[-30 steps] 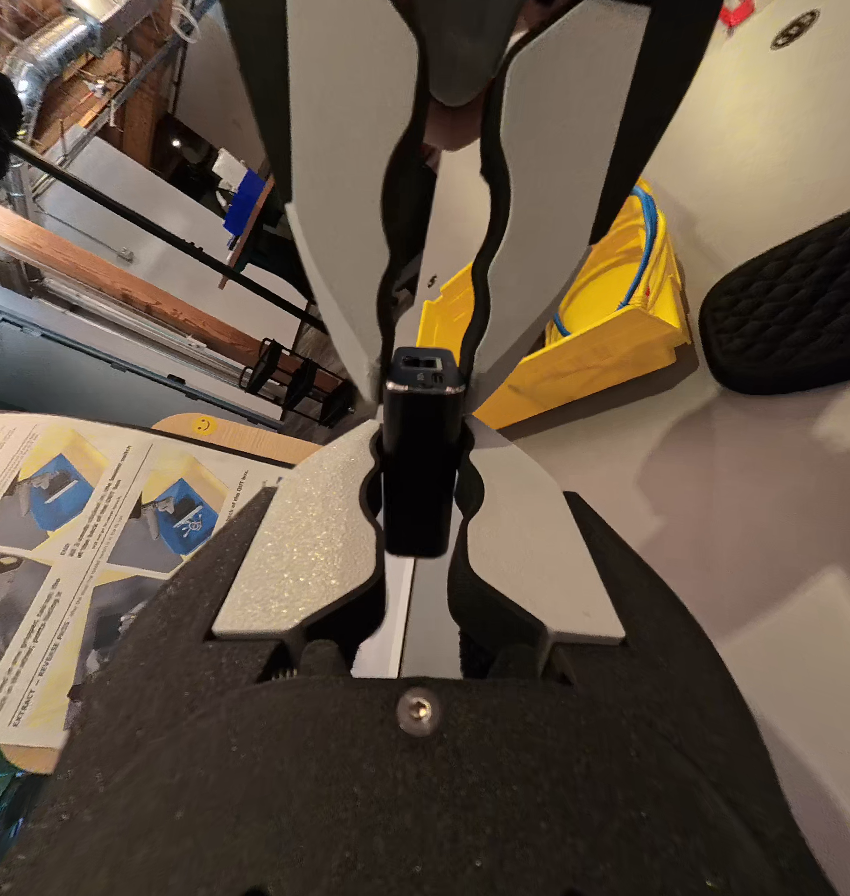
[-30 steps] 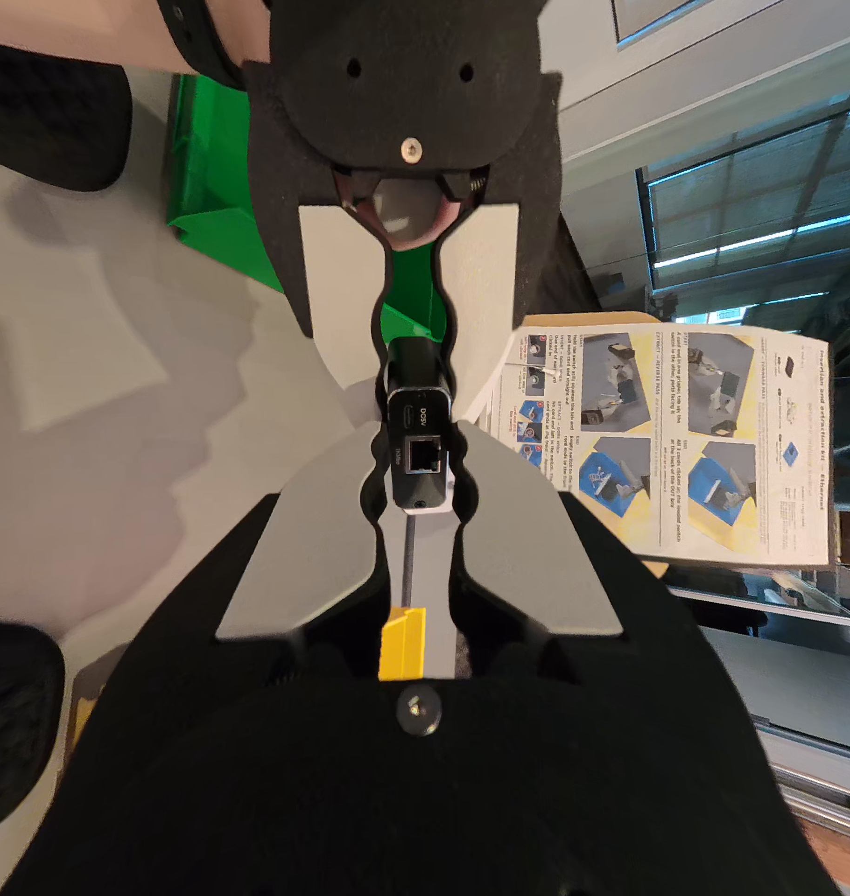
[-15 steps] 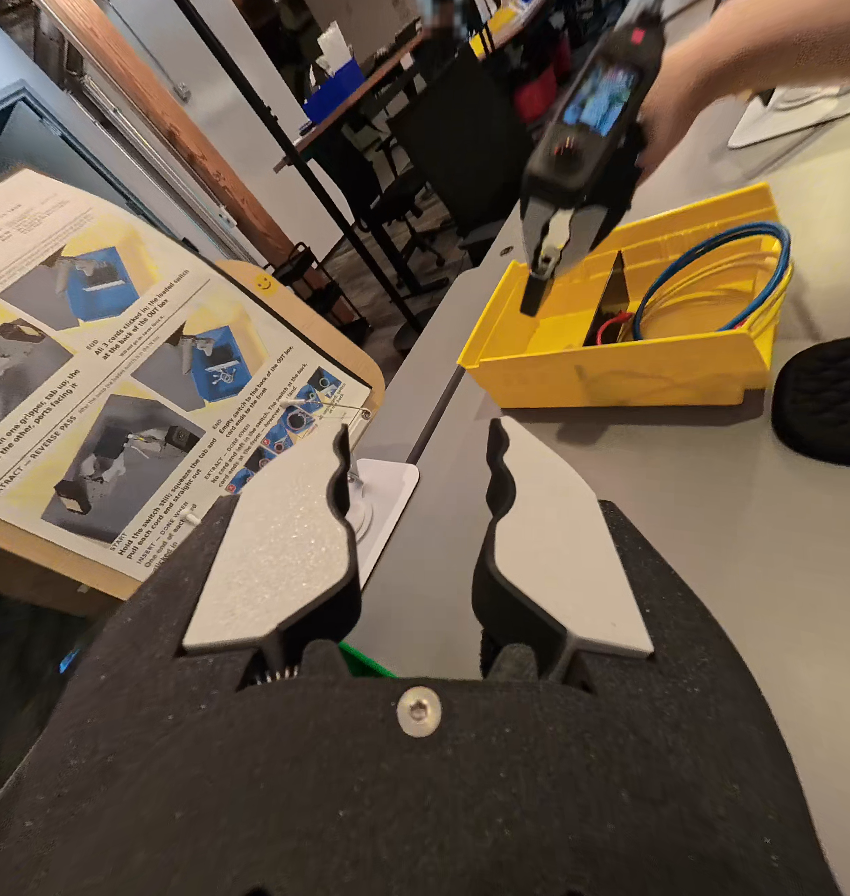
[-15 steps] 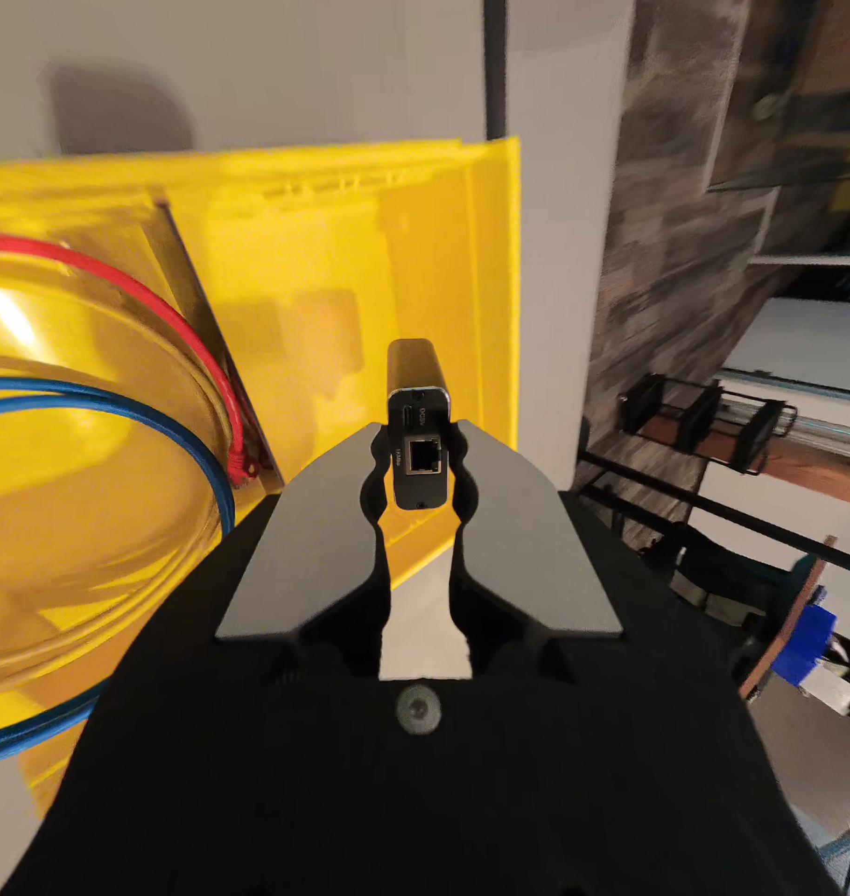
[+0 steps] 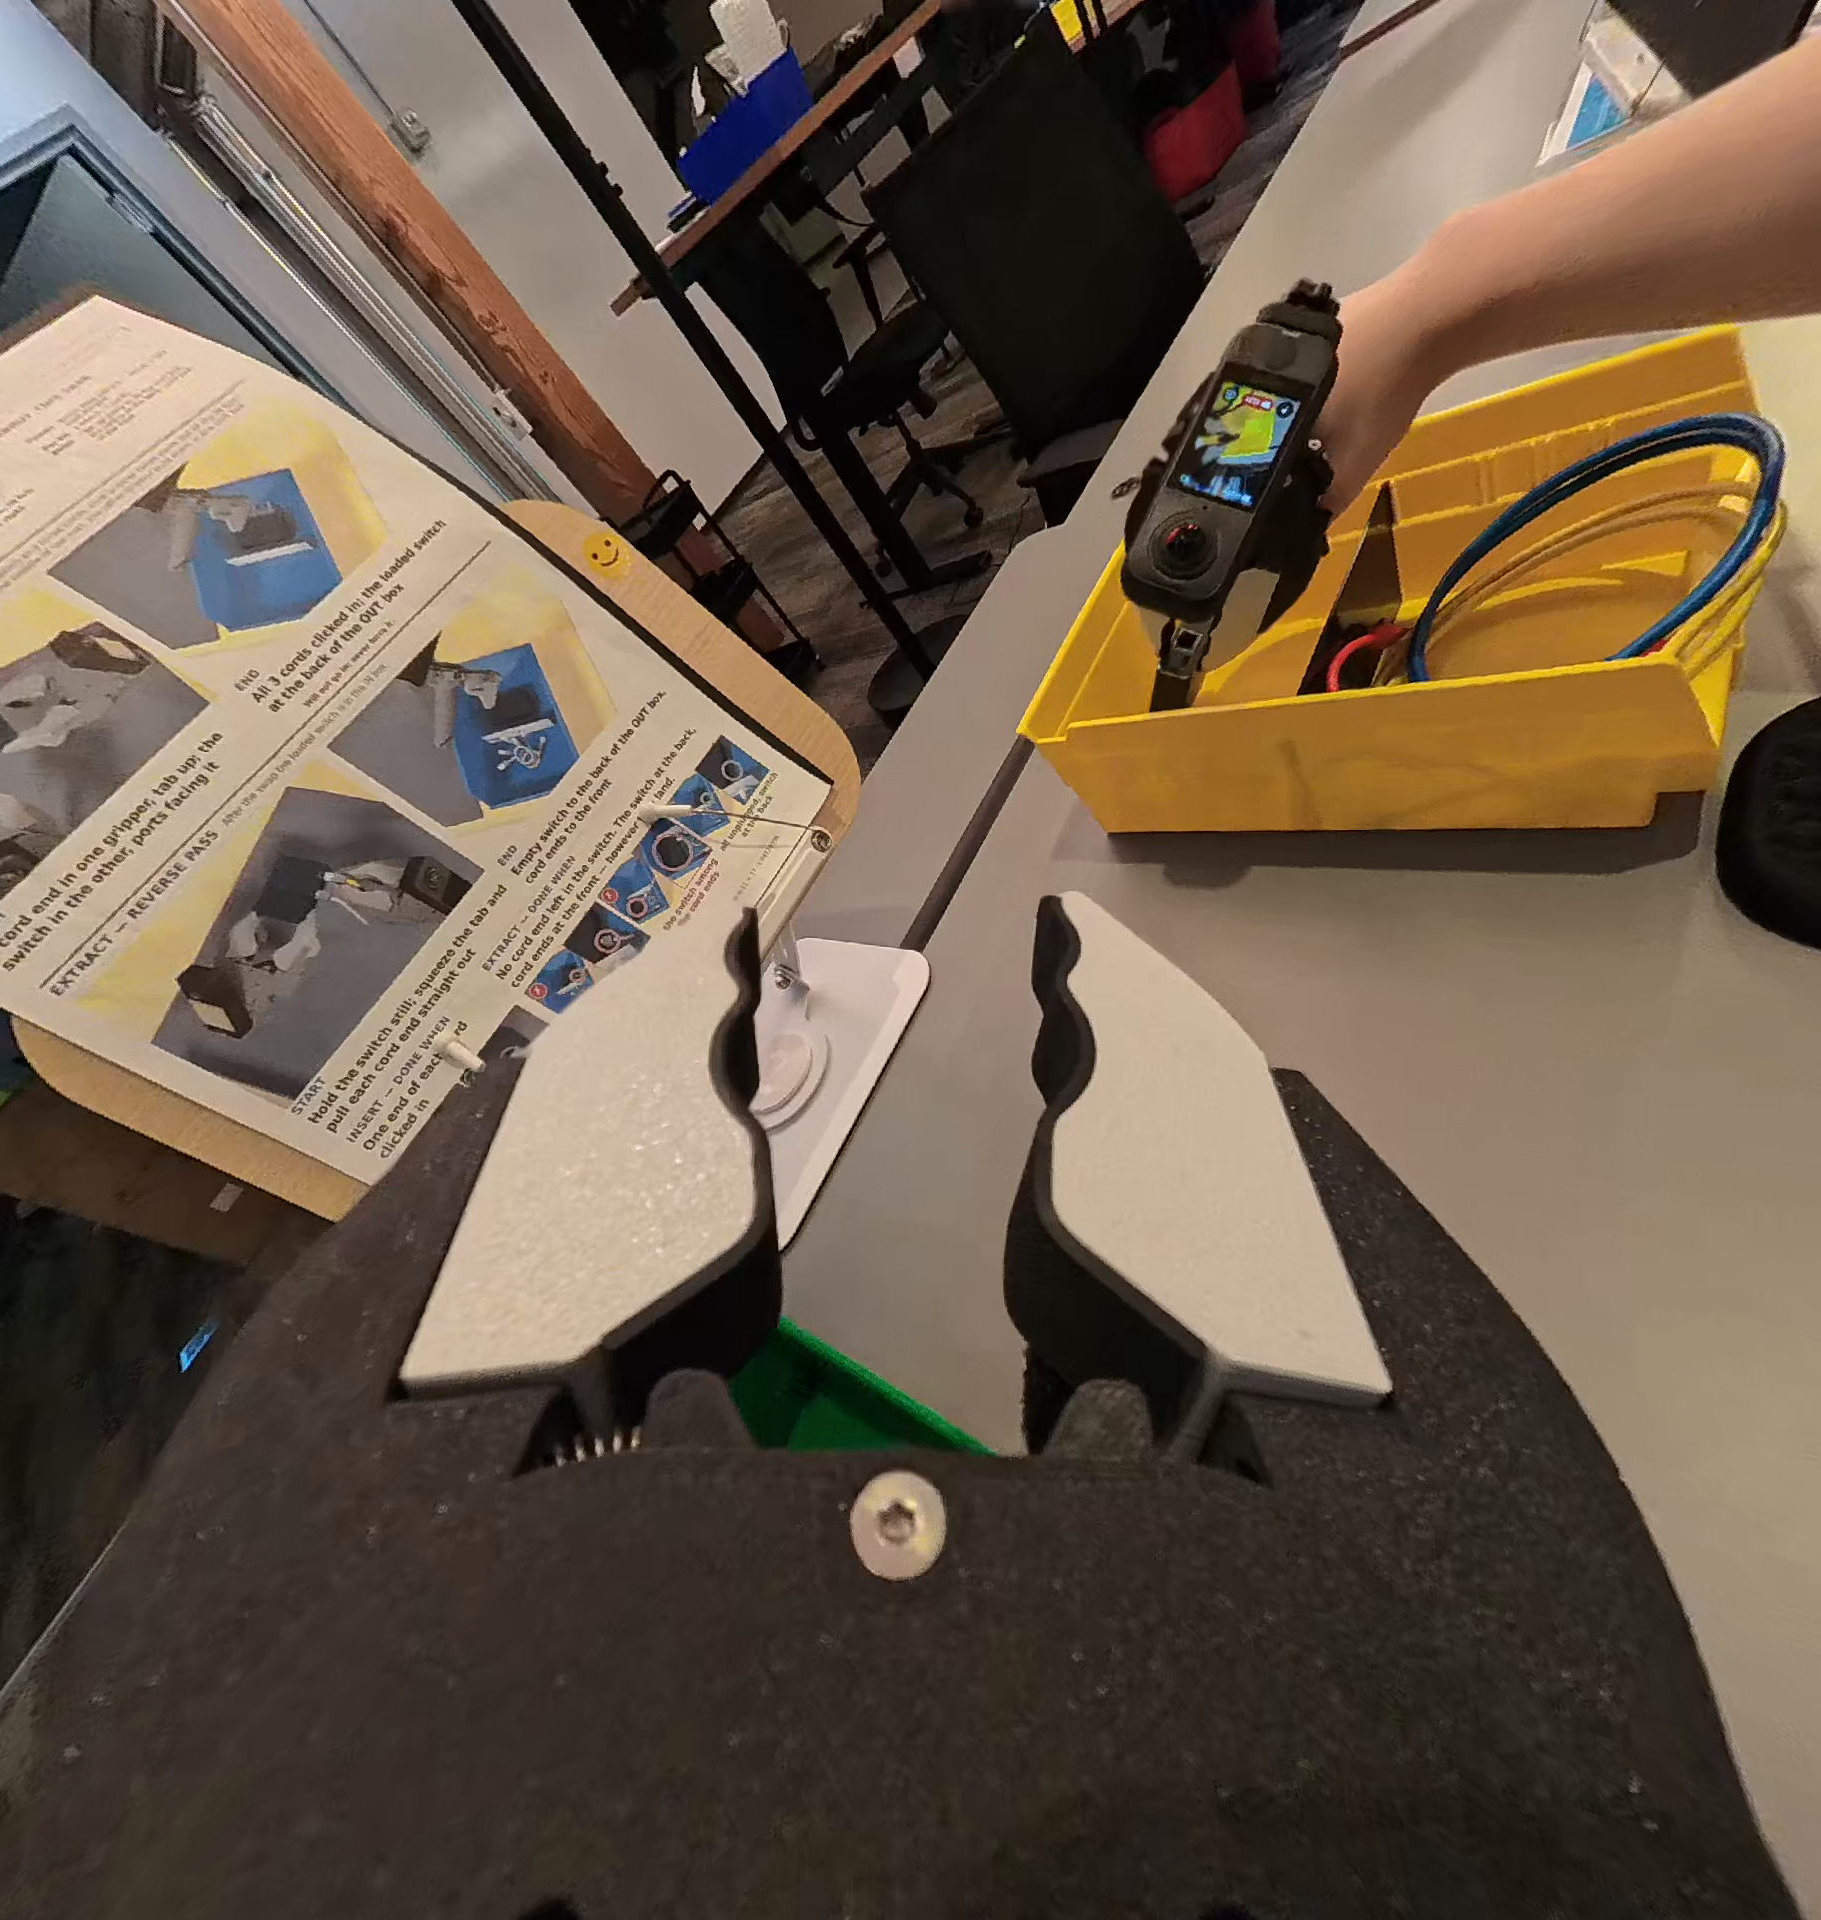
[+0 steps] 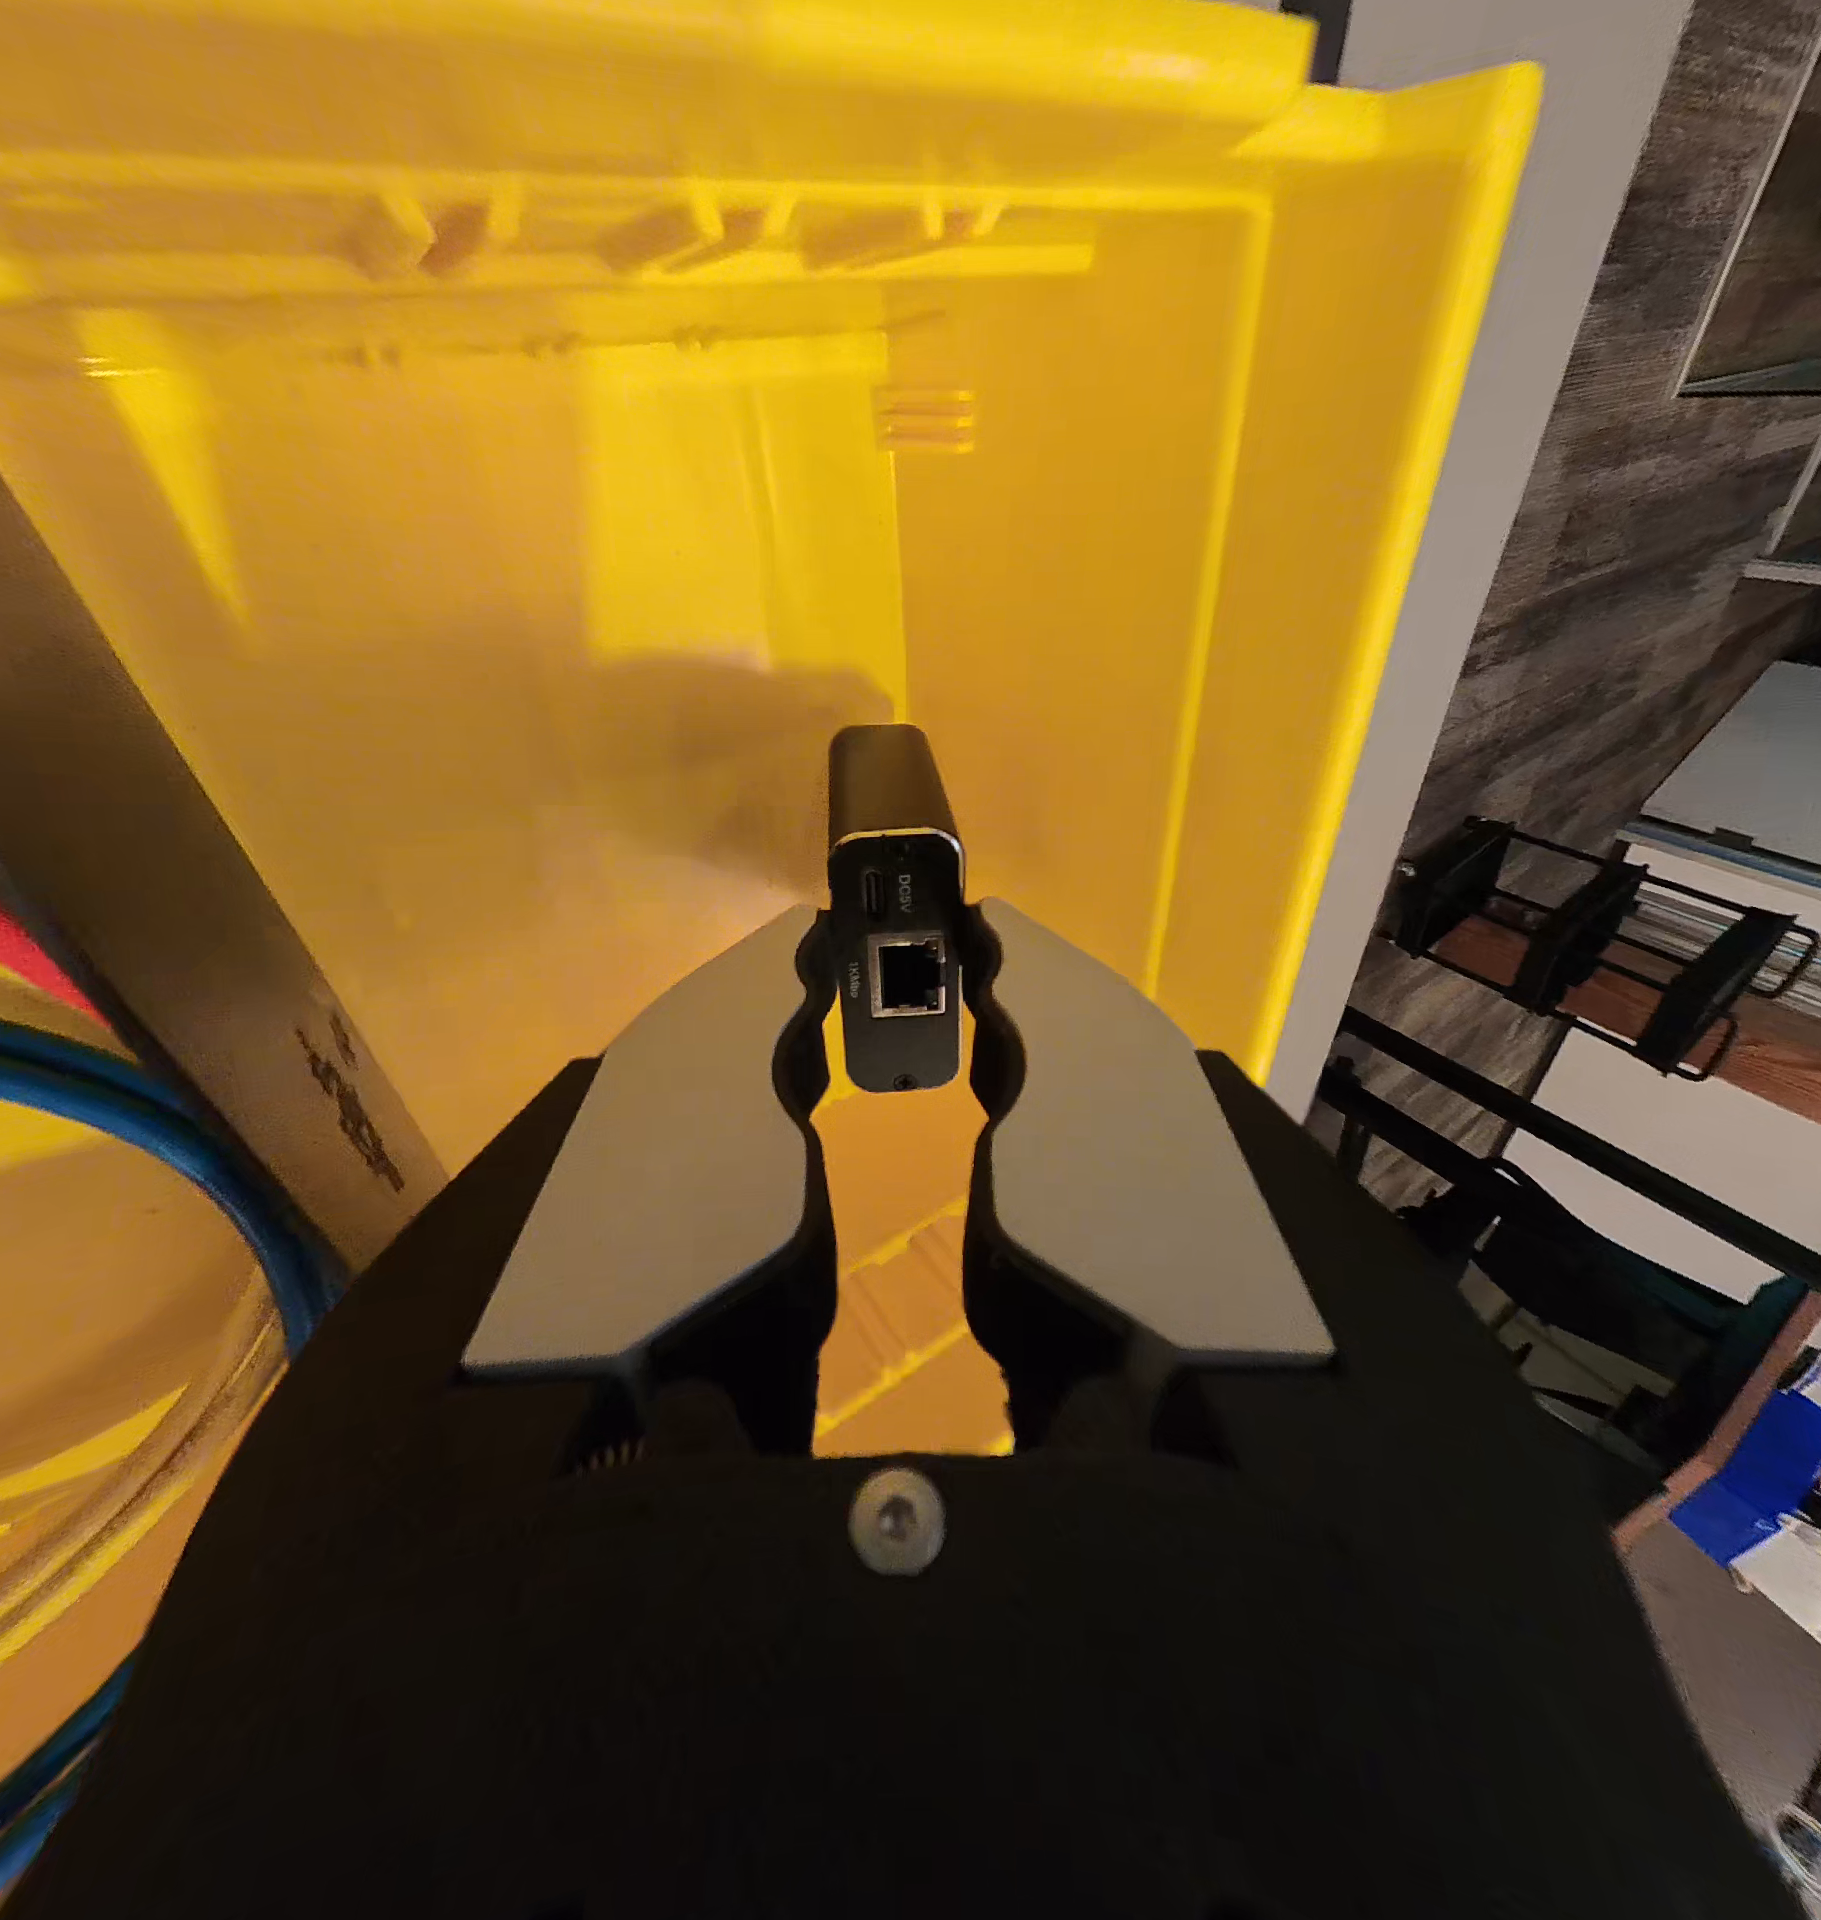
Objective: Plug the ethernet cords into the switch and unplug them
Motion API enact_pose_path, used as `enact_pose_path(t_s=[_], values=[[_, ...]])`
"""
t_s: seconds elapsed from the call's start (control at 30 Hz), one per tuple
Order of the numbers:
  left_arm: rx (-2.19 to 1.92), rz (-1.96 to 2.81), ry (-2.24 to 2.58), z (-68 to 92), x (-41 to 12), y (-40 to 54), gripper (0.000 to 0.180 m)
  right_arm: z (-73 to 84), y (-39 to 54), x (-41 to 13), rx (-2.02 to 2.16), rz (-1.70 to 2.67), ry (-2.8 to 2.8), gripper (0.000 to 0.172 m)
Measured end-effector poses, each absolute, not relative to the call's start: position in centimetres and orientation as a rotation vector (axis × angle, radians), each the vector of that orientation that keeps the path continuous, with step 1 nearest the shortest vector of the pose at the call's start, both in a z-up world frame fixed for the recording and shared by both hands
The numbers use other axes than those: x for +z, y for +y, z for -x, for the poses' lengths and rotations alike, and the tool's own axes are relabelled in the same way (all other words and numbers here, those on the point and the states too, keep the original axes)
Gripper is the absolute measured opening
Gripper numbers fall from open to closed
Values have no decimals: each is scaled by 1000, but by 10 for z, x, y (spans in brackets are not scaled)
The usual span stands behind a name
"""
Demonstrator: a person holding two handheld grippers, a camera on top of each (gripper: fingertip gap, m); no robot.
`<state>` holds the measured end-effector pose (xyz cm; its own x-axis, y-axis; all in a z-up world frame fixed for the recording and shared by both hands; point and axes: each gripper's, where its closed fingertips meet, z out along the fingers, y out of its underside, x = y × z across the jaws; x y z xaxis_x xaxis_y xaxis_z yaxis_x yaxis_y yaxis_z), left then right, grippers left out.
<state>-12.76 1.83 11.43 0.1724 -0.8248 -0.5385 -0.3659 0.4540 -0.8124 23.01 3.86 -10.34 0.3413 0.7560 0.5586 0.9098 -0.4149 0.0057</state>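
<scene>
Beside the switch (image 6: 893, 935) ports, small white lettering

- Printed lines and headings are borne by an instruction sheet (image 5: 293, 748) on a wooden board at 9 o'clock in the left wrist view.
- A yellow smiley sticker (image 5: 605, 553) is seen on the board's corner.
- Small white markings are carried beside the ports on the black switch (image 6: 898, 966).
- Dark, blurred lettering is carried by the grey divider (image 6: 350, 1101) in the yellow bin (image 6: 1249, 520), at 8 o'clock.
</scene>
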Motion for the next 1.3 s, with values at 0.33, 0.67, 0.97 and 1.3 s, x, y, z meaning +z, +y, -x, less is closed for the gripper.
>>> enact_pose_path(t_s=[0.33,0.67,0.97,1.3], values=[[-437,1144,1425,131,114,21,50,-227,24,-115,-597,2395,-1468,25],[-450,1137,1410,139,120,19,50,-224,-9,-77,-368,2553,-1369,25],[-233,1462,1204,217,116,72,58,-309,-99,-9,-183,2534,117,34],[5,2189,701,376,33,139,63,-290,-109,-67,104,2659,318,34]])
